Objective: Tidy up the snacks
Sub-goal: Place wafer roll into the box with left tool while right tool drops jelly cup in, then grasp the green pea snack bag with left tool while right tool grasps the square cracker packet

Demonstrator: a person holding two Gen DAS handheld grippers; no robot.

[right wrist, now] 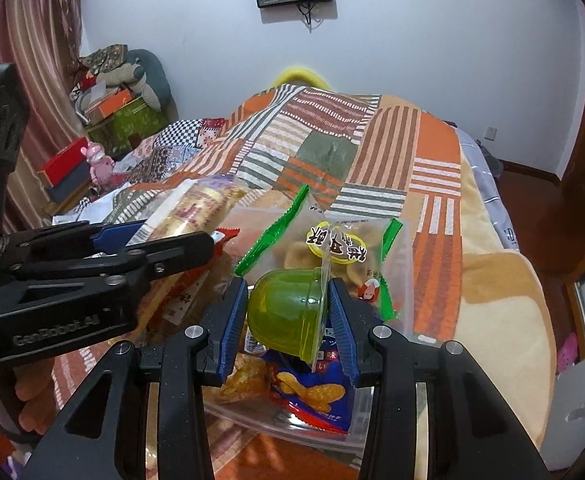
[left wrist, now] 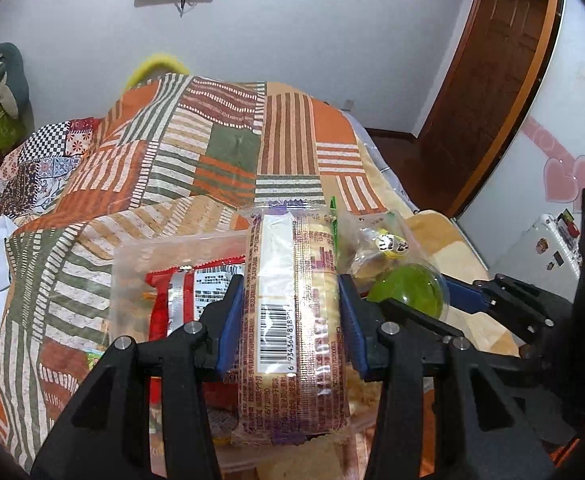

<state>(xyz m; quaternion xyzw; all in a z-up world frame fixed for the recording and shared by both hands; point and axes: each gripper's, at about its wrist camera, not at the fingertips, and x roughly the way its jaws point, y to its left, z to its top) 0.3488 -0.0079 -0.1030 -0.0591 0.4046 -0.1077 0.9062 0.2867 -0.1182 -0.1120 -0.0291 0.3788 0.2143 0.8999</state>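
Observation:
My left gripper [left wrist: 290,304] is shut on a long clear-wrapped biscuit pack [left wrist: 292,320] with a barcode, held upright above a clear plastic box [left wrist: 132,264] holding a red snack packet [left wrist: 172,304]. My right gripper [right wrist: 288,312] is shut on a green jelly cup [right wrist: 288,312], above the same clear box [right wrist: 404,280]. That box holds a green-edged cookie bag [right wrist: 332,248] and a blue chip packet [right wrist: 312,392]. In the right wrist view the left gripper [right wrist: 140,240] enters from the left with the biscuit pack [right wrist: 196,208]. The jelly cup [left wrist: 412,292] and the right gripper's fingers [left wrist: 468,292] show at the left wrist view's right.
The box rests on a bed covered with a patchwork quilt [left wrist: 212,152] in orange, green and brown stripes. A beige blanket [right wrist: 500,320] lies at the right. Boxes and bags [right wrist: 120,116] are piled at the back left by a curtain. A wooden door [left wrist: 492,80] stands at the right.

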